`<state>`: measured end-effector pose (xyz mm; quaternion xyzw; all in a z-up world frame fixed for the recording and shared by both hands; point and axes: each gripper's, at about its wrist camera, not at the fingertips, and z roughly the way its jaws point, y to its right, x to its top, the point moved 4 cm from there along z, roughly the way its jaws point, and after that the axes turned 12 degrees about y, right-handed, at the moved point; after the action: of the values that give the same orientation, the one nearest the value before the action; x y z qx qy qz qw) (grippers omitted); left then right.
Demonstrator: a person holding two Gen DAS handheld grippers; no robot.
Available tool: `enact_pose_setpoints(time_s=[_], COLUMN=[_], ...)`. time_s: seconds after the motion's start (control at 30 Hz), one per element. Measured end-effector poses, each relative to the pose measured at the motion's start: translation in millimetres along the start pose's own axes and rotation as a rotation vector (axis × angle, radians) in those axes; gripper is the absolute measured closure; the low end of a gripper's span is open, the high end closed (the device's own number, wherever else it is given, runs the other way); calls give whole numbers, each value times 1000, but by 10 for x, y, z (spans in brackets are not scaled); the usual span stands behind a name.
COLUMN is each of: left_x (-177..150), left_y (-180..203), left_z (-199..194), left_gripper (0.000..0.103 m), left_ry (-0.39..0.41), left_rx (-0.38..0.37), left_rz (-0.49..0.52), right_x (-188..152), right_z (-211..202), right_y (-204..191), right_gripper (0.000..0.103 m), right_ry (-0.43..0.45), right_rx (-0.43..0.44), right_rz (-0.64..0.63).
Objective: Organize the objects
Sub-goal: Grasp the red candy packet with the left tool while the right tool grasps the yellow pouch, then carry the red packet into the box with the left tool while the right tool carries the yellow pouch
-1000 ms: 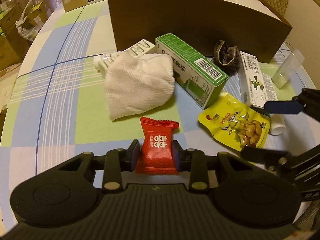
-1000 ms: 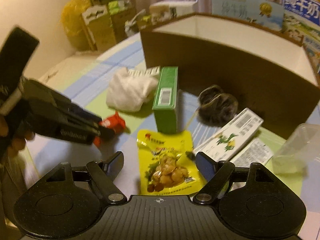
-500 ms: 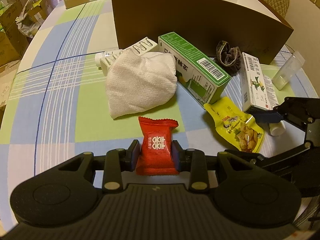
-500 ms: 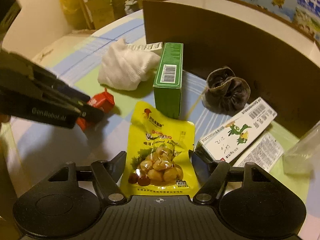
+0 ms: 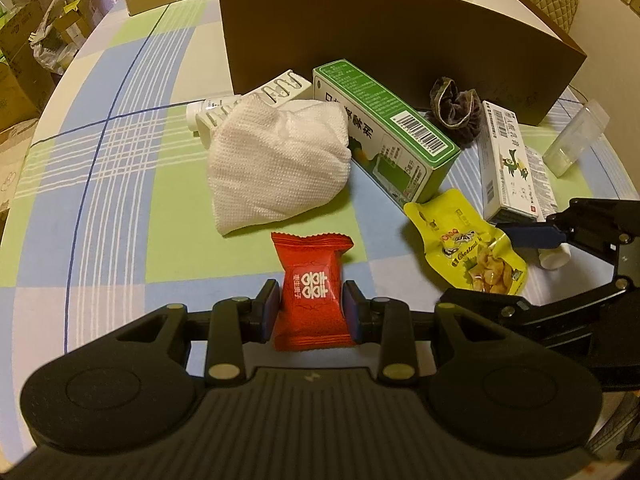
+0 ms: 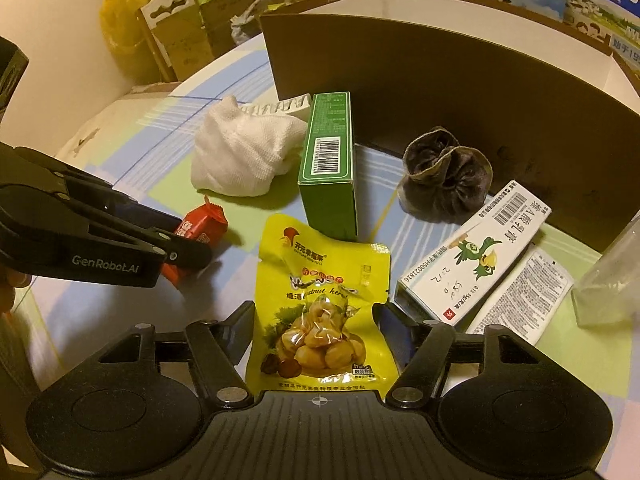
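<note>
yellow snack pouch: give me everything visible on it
The yellow chestnut pouch is a glossy, flat plastic packet with a clear window showing brown kernels, red logo and print. It lies face up on the checked tablecloth, its top edge near the green box. The right gripper straddles its lower half, open fingers either side, not yet clamping. The white box lies to its right.

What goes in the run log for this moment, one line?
left gripper: shut on red candy packet | right gripper: open, straddling yellow chestnut pouch | brown cardboard box: behind, nothing placed yet
</note>
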<state>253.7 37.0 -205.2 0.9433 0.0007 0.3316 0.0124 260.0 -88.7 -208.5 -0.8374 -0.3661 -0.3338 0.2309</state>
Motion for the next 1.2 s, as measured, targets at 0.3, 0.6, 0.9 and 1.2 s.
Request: enact_pose_setpoints(time_s=[0.3,0.6,0.9,1.2], left_x=[-10,12,60,184], left_y=[3,14,44,60], left_z=[-3,-44,-167,-405], left_gripper=[74,79,82,82], left_ry=[5,20,51,108], left_rx=[-3,-15,-37,-71], left_rz=[5,9,10,-24], right_x=[11,52,106,236], right_z=[-56,-142,-290,-513], right_y=[5,26,-23,-72], right_gripper=[45,48,48,48], right_ry=[15,33,49,113], right_rx=[12,34,61,78], right_rz=[16,51,61,82])
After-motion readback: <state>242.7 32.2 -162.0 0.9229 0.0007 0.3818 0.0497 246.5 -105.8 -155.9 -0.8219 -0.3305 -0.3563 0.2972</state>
